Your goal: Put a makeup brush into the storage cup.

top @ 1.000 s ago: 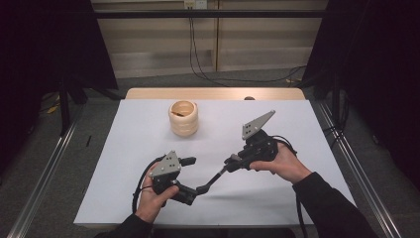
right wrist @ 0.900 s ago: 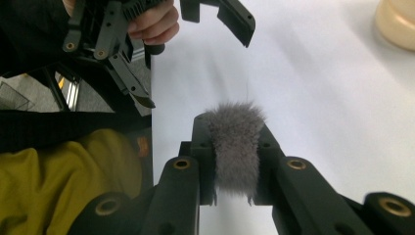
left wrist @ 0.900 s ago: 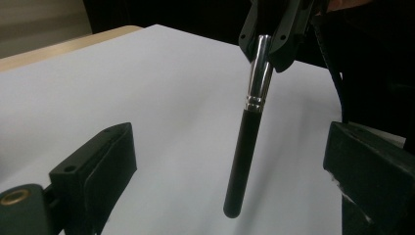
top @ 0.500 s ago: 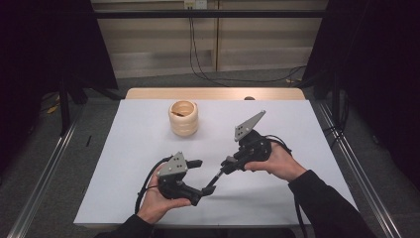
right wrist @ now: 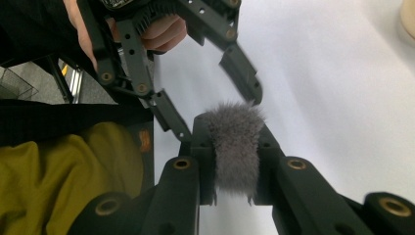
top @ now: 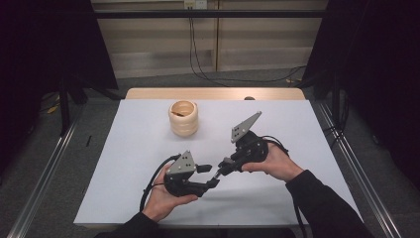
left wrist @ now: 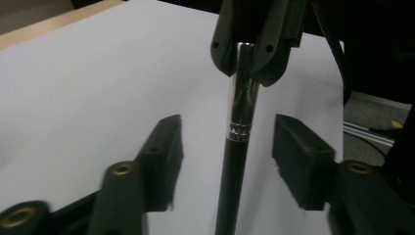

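Left hand-held gripper (top: 205, 176): low centre of the high view, held in the left hand (top: 166, 196). Its jaws have just been closing and stand partly open; in the left gripper view a pad waits on each side of the brush handle with a gap on both sides, so the pads are not pressing on it.
Brush (left wrist: 237, 147): a make-up brush with a black handle and a shiny metal ferrule. In the left gripper view it rises from the bottom centre of the frame to upper centre. In the high view it is the thin dark piece between the two grippers, just below the middle of the frame, lifted off the worktop.
Bristles (right wrist: 235, 147): grey and fluffy, centre of the right gripper view, squeezed between the two black jaws.
Right hand-held gripper (top: 223, 167): right of centre in the high view, in the right hand (top: 275, 163). Narrow, clamped on the brush at its bristle end; the grey plate on top tilts toward upper right.
Worktop (top: 124, 148): white sheet across the middle of the high view, with a strip of bare wood along its far edge.
Cup (top: 183, 118): pale, ribbed, upright, above and left of centre in the high view, well apart from both grippers.
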